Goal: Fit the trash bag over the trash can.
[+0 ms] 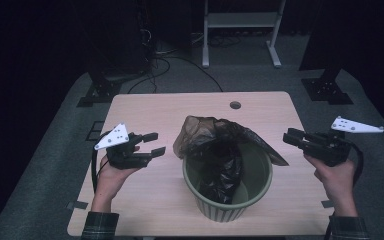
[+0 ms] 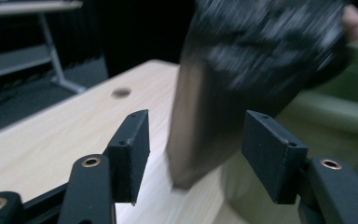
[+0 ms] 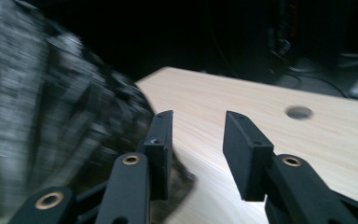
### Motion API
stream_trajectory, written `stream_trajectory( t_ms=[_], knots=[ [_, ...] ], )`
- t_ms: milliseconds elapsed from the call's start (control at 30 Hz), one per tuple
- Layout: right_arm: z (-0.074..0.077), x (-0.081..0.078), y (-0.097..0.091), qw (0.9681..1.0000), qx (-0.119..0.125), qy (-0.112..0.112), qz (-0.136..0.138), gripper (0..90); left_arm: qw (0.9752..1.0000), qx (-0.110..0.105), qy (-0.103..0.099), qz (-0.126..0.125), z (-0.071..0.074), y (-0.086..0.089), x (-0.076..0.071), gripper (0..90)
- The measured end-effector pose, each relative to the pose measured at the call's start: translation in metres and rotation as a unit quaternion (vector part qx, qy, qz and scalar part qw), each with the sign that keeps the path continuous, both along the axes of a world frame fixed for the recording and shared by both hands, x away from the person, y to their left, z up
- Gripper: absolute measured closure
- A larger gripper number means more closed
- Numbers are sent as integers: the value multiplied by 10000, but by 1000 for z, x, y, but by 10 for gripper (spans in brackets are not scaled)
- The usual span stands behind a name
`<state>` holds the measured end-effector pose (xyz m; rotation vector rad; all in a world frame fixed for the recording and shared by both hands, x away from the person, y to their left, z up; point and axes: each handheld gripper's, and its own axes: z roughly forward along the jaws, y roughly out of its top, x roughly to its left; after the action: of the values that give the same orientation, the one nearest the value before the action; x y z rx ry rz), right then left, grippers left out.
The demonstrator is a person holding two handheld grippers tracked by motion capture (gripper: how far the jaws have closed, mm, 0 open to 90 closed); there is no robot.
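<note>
A: Where's the bag (image 1: 215,150)?

B: Half in the green bin (image 1: 227,200) on the counter (image 1: 145,200) (crumpled). My 2 tongs, left (image 1: 152,143) and right (image 1: 292,137), stand apart, empty. Next, I'd regrip its edge and spread it over the rim.

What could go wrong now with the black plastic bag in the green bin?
1. The black plastic bin bag lies crumpled, half inside the round green ribbed waste bin and not spread over its rim, so it may slump inside.
2. The left tool and the right tool are open and hold nothing; the bag is unsupported.
3. The loose flap over the rim could snag a tool and tip the bin.
</note>
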<state>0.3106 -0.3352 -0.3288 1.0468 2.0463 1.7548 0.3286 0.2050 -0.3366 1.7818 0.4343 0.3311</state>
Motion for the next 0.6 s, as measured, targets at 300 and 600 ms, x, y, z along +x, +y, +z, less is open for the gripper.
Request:
stream_trajectory(
  t_ms=[300,600],
  knots=[
    [34,-24,22,9970,174,-324,674,495,9994,-56,13,-327,24,-33,5,268],
    [39,-26,54,9927,-60,-371,1142,377,9991,-216,32,-375,33,-37,25,262]
  ],
)
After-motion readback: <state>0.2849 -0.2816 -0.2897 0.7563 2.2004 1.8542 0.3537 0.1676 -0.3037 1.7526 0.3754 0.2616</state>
